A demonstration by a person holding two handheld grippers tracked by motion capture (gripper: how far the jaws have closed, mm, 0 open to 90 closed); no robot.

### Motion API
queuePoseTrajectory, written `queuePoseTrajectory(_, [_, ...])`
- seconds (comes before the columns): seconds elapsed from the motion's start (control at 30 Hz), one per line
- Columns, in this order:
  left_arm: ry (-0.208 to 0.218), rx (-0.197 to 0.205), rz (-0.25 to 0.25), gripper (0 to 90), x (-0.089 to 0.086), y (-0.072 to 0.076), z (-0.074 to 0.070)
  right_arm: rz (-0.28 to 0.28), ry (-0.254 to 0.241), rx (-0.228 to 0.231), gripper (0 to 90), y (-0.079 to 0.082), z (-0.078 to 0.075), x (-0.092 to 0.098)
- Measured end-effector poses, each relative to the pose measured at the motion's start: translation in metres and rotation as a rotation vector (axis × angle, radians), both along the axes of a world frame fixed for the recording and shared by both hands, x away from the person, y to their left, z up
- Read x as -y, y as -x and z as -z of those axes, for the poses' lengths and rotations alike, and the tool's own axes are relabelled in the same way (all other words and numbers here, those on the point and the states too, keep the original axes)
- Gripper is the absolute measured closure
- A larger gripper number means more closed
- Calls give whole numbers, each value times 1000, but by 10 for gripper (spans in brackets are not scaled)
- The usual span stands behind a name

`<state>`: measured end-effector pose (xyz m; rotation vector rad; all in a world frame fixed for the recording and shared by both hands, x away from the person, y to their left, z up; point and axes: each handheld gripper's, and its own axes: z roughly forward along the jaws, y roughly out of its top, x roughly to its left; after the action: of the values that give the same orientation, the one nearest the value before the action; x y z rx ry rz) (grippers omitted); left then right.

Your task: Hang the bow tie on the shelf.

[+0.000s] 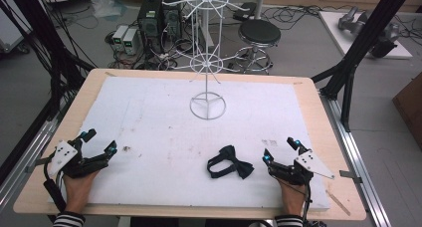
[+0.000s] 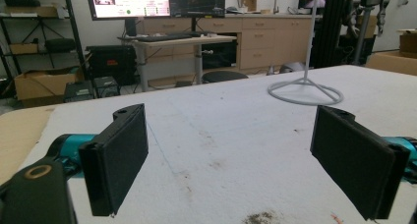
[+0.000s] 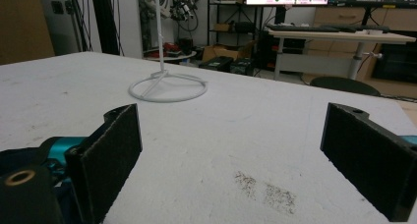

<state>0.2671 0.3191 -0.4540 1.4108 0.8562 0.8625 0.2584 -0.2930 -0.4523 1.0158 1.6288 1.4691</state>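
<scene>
Resting wide apart and empty-jawed near the table's front edge, the left gripper (image 1: 97,141) and right gripper (image 1: 279,148) have nothing done yet: the black fabric bow tie (image 1: 230,162) lies untouched just beside the right gripper, well short of the white wire display stand (image 1: 207,62).

Occlusions and cut-offs, both grippers resting wide on the white board

High view: the white rack (image 1: 207,53), beyond both claws, loses its top at the upper edge; both forearms run off the bottom edge behind the claws, and each hand sits partly under its gripper body. Left gripper view: the rack's pole (image 2: 310,35) leaves the frame up top. Right gripper view: likewise. The bow tie (image 1: 230,162), just left of the right gripper (image 1: 281,151): clasp detail too small to read.
</scene>
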Motion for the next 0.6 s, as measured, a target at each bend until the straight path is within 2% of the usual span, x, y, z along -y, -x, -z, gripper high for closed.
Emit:
queuePoseTrajectory(0.5, [6,4,0,148,0,0,0,-3,7,6,75,0,-1,0])
queuePoseTrajectory(0.6, [7,3,0,148,0,0,0,-13,10,-15,75,-2,-1,-1])
